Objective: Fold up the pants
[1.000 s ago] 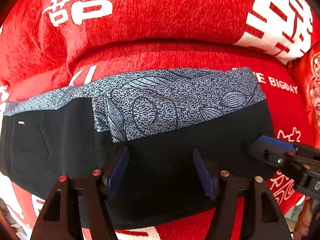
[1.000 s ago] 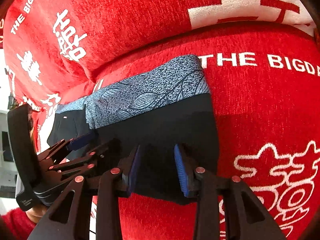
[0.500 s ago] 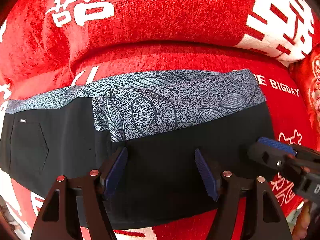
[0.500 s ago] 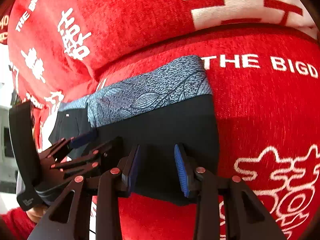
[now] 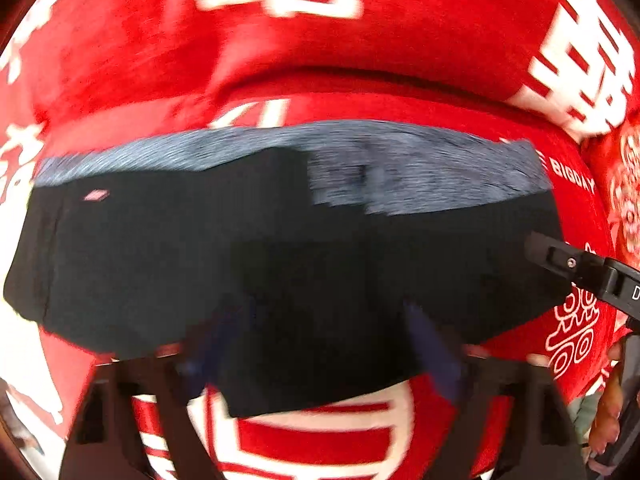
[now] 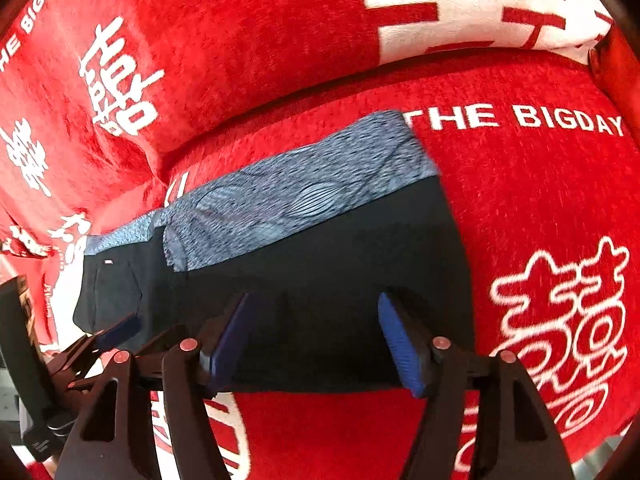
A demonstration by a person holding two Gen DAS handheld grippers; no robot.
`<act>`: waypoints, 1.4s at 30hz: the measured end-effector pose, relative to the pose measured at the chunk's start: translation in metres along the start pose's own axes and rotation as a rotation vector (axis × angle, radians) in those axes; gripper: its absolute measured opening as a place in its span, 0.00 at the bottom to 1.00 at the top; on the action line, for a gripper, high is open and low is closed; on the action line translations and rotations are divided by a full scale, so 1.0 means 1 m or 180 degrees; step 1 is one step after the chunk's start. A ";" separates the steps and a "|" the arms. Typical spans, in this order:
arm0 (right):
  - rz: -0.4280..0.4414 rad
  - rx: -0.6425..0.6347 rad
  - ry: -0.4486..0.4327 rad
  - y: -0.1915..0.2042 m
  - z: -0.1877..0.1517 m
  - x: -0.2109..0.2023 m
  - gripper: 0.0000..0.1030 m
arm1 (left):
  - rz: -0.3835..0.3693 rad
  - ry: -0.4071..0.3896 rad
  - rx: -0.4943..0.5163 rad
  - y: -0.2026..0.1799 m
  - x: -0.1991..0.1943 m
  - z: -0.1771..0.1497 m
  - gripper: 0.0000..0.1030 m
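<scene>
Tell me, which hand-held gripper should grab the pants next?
Probably the right hand-held gripper. Its open fingers sit over the near edge of the pants, close to their right end. The left hand-held gripper is open too, but over the middle.

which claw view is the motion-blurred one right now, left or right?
Left. The left claw view is smeared: pants pattern and blue pads are streaked. The right claw view shows crisp pads and readable lettering on the red cover.
</scene>
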State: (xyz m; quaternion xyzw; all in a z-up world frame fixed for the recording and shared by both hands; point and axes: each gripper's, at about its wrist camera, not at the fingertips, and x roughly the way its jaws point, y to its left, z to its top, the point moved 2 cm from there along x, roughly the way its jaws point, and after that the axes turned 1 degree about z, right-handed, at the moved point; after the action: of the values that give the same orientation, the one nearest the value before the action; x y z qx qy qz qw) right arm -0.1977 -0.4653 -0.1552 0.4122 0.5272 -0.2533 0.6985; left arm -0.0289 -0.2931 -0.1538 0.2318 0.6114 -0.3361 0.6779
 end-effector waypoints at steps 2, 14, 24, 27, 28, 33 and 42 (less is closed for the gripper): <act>0.0016 -0.0092 0.0039 0.022 -0.004 0.003 0.68 | 0.0055 -0.0043 -0.0096 0.020 -0.010 -0.009 0.91; -0.0107 -0.0952 0.0423 0.130 -0.034 0.071 0.79 | 0.0095 0.0048 -0.0869 0.118 -0.010 -0.055 0.91; -0.0401 -0.1422 0.0478 0.149 -0.042 0.080 0.86 | 0.0114 -0.0216 -0.1423 0.196 -0.015 -0.062 0.91; -0.0454 -0.1443 0.0494 0.153 -0.042 0.082 0.88 | -0.0030 -0.0469 -0.1803 0.233 -0.023 -0.065 0.91; -0.0466 -0.1447 0.0501 0.152 -0.042 0.081 0.88 | -0.0103 -0.0531 -0.1925 0.244 -0.024 -0.066 0.91; -0.0510 -0.1460 0.0518 0.155 -0.042 0.085 0.89 | -0.0497 -0.0802 -0.2203 0.278 -0.022 -0.067 0.91; -0.0488 -0.1421 0.0510 0.154 -0.041 0.085 0.89 | -0.1189 -0.0909 -0.2439 0.290 0.008 -0.061 0.91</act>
State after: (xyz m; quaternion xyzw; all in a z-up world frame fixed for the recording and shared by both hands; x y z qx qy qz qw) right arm -0.0711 -0.3421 -0.1925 0.2253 0.6536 -0.1494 0.7070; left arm 0.1442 -0.0565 -0.1982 -0.1990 0.6234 -0.2307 0.7201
